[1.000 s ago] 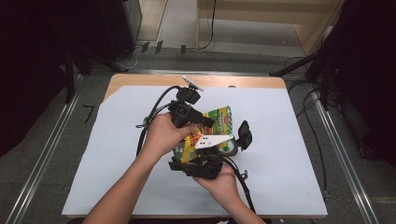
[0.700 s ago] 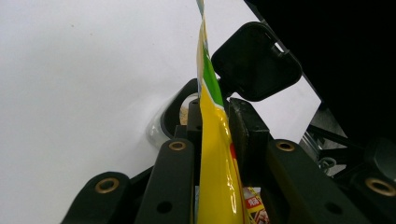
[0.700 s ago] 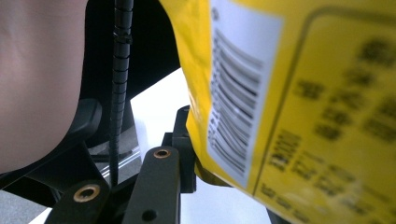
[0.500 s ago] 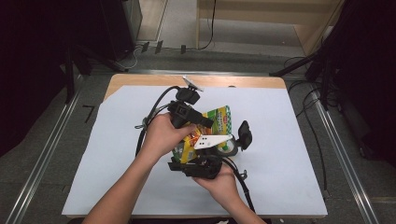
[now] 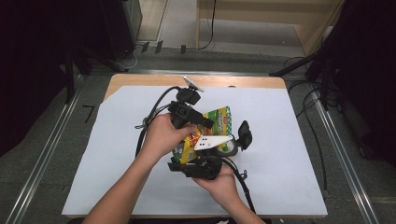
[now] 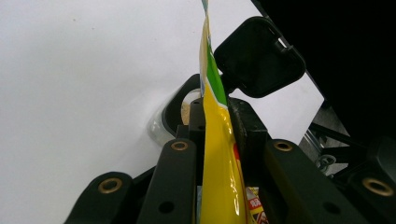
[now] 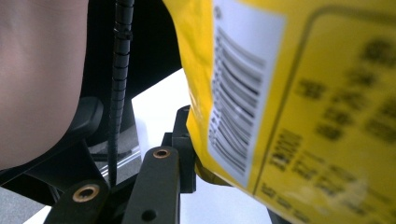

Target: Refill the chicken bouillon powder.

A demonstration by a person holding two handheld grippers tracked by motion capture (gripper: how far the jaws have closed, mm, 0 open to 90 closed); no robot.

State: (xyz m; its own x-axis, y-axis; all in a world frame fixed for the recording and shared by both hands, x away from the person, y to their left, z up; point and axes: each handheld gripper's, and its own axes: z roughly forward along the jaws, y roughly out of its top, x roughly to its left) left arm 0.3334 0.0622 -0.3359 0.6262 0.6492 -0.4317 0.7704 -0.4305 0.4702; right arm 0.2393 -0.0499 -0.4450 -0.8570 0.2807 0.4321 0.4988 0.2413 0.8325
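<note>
the yellow and green snack pouch is held up over the middle of the white-covered desk, with the left gripper pinching its thin edge flat between narrow fingers and the right gripper closed on its lower edge from beneath. it looks like a light, glossy film bag, soft and crinkly, likely to slip or crumple if taken by the puffy middle. the flat sealed edges seem the safest hold, with gentle pressure so the contents are not crushed.
</note>
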